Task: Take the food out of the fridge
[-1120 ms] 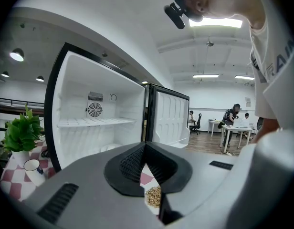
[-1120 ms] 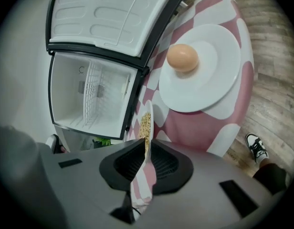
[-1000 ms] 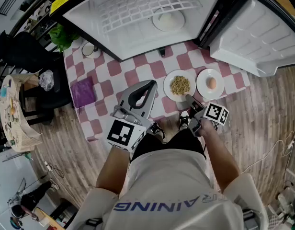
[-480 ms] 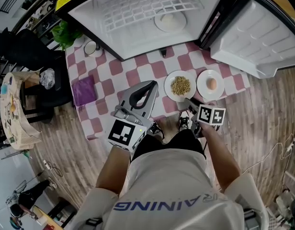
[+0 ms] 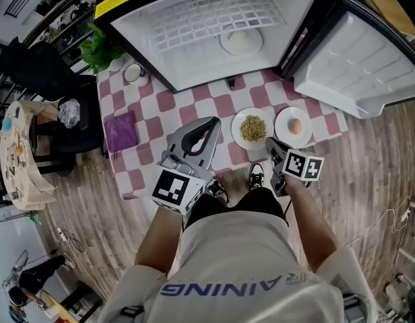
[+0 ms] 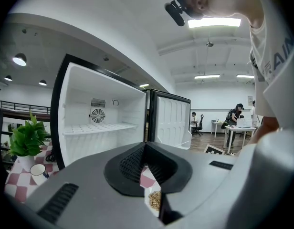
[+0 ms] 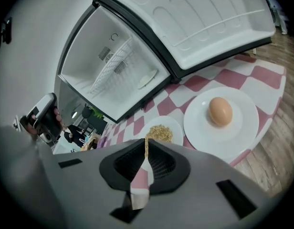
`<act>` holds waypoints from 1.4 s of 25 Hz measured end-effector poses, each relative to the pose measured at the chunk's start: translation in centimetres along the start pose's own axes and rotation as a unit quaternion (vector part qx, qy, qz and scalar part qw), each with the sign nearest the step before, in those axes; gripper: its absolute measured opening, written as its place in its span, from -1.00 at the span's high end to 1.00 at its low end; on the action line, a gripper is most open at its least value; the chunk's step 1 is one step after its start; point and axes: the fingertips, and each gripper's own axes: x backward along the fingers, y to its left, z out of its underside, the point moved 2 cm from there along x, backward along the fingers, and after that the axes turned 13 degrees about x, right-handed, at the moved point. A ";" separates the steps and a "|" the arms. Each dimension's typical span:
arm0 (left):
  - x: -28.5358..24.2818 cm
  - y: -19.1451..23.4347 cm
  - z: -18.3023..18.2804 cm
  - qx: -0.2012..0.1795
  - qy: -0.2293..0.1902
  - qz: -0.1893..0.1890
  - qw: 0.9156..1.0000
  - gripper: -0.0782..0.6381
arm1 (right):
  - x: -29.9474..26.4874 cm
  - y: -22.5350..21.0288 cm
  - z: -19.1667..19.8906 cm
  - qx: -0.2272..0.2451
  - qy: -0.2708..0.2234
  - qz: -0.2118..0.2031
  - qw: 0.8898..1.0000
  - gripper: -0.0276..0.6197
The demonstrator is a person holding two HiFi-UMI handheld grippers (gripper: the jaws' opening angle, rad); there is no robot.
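Observation:
On the checked table, a white plate of grains [image 5: 253,128] stands beside a white plate with a brown egg [image 5: 295,126]. Another white plate [image 5: 240,41] rests on the wire shelf inside the open fridge [image 5: 194,19]. My right gripper [image 5: 270,142] hovers just in front of the grain plate; its jaws have just been closing and now meet with nothing between them [image 7: 147,140]. The egg [image 7: 220,111] lies to its right. My left gripper [image 5: 212,120] hangs over the table left of the grain plate, shut and empty [image 6: 143,145], facing the fridge.
The fridge door [image 5: 359,52] swings open at the right, over the table's corner. A purple cloth [image 5: 120,130], a mug [image 5: 134,73] and a green plant [image 5: 100,52] sit at the table's left. A small black object [image 5: 230,83] lies by the fridge's front edge.
My right gripper has drawn back from the grain plate's rim, risen a little and rolled; its jaws now meet. The left gripper has stayed put.

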 end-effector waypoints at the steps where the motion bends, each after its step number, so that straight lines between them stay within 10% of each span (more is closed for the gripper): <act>1: 0.1 0.0 -0.2 -0.001 -0.003 -0.001 1.000 0.76 | 0.2 0.3 -0.8 0.006 -0.008 -0.003 1.000 0.80; 7: 0.6 0.1 -1.8 -0.006 -0.012 -0.011 1.000 0.76 | 1.6 3.4 -6.3 0.100 -0.061 -0.017 0.993 0.82; 18: 2.1 0.1 -5.1 -0.018 -0.042 -0.045 0.998 0.76 | 6.4 11.4 -17.3 0.256 -0.189 -0.041 0.947 0.84; 35: 4.2 0.7 -7.7 -0.040 -0.091 -0.086 0.991 0.76 | 9.5 17.3 -21.9 0.303 -0.251 -0.089 0.915 0.84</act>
